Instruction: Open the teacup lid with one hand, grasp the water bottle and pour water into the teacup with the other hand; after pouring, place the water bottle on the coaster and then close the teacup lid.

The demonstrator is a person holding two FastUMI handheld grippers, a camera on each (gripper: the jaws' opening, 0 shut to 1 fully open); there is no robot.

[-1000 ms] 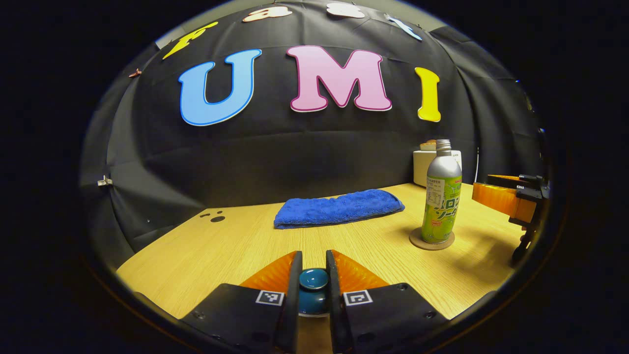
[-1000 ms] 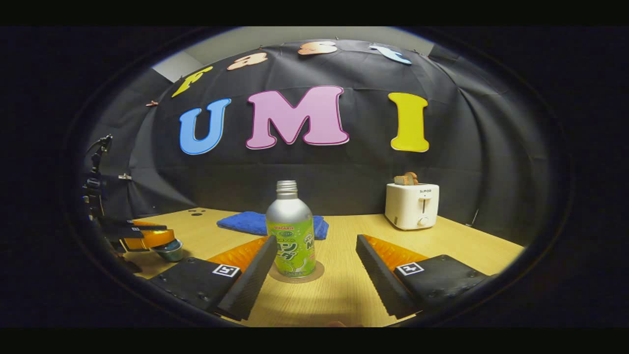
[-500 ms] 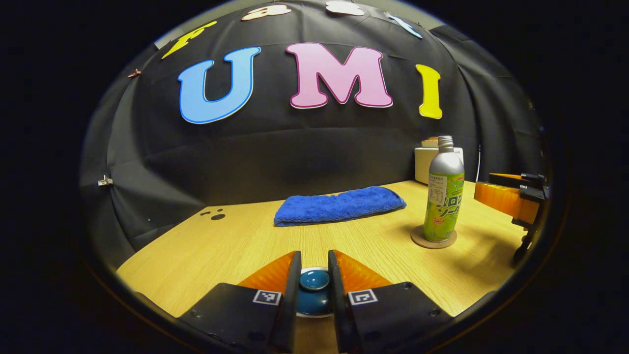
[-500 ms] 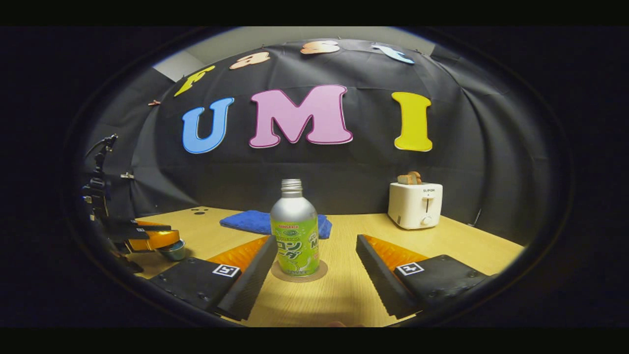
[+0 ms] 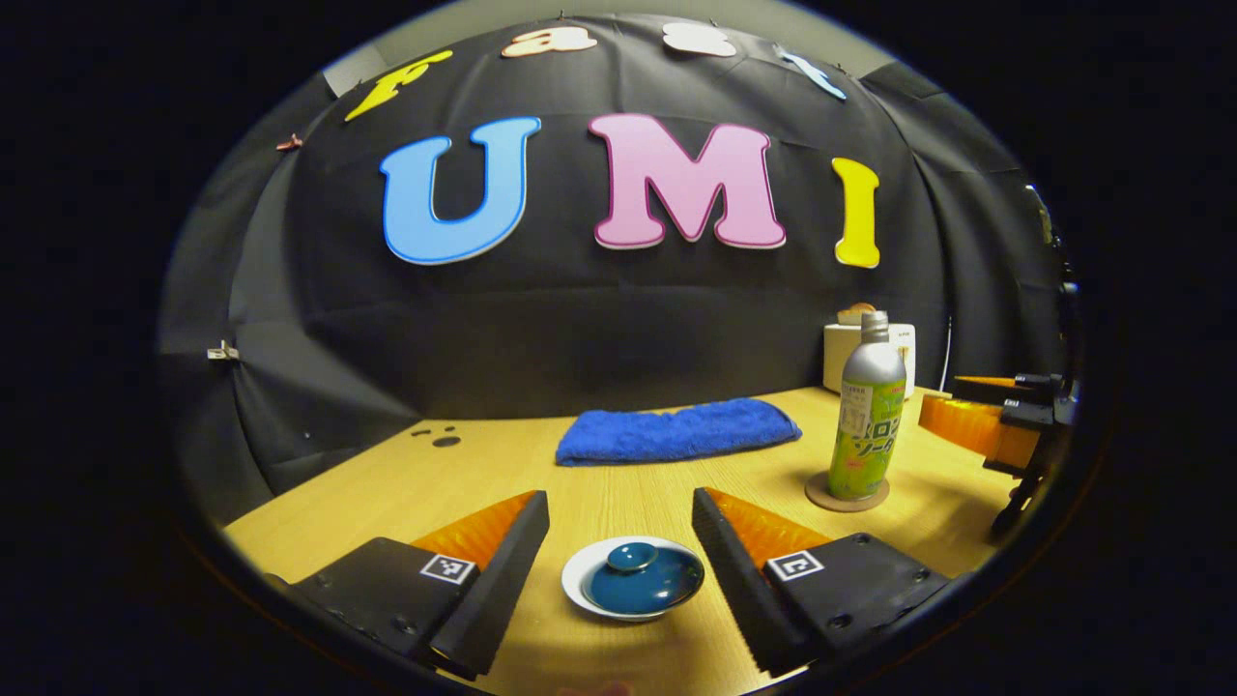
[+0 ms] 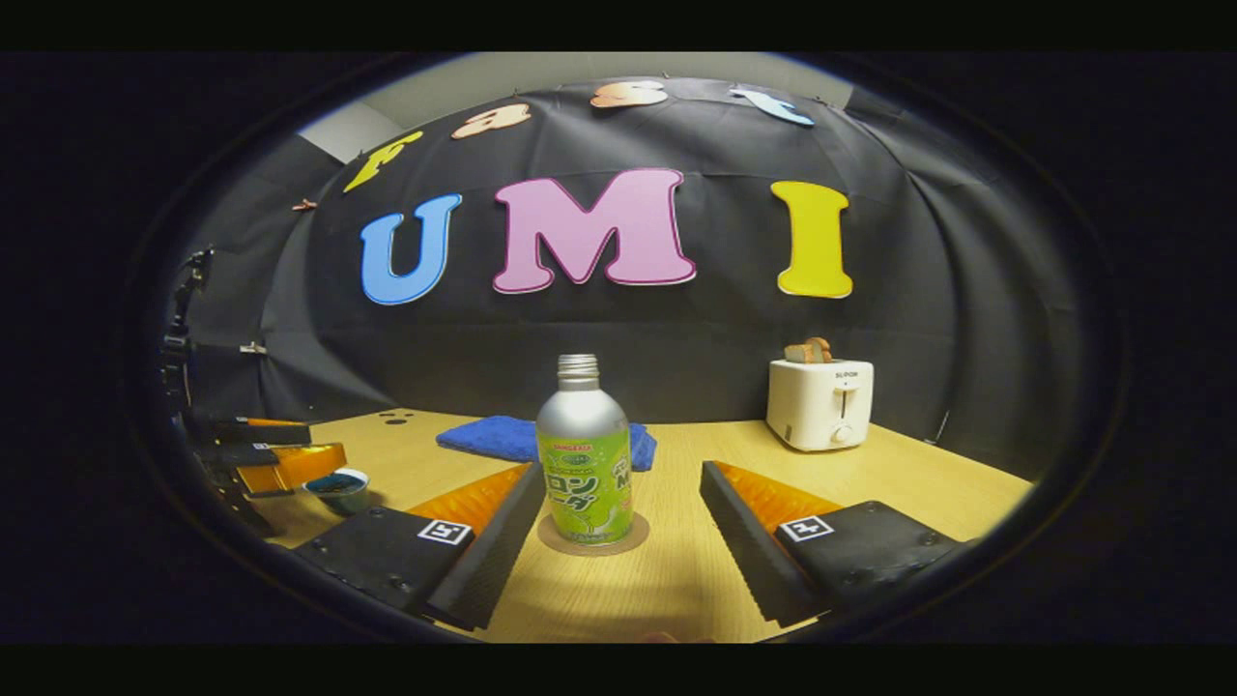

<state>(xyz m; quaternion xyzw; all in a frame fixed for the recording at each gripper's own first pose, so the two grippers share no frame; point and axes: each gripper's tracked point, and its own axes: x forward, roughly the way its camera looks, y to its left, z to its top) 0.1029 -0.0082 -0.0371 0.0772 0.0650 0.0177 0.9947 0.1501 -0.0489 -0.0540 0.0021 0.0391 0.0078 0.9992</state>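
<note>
The left gripper (image 5: 618, 541) has let go of the lid (image 5: 642, 578), which now sits on the teacup between its wide-spread fingers. The right gripper (image 6: 618, 512) is spread wide too, with the water bottle (image 6: 586, 454) upright on the coaster (image 6: 592, 535) on the bench (image 6: 918, 483).

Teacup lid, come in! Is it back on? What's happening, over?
Both grippers open: left, right. Lid sits on teacup. Bottle upright on coaster. Nothing blocking.
</note>
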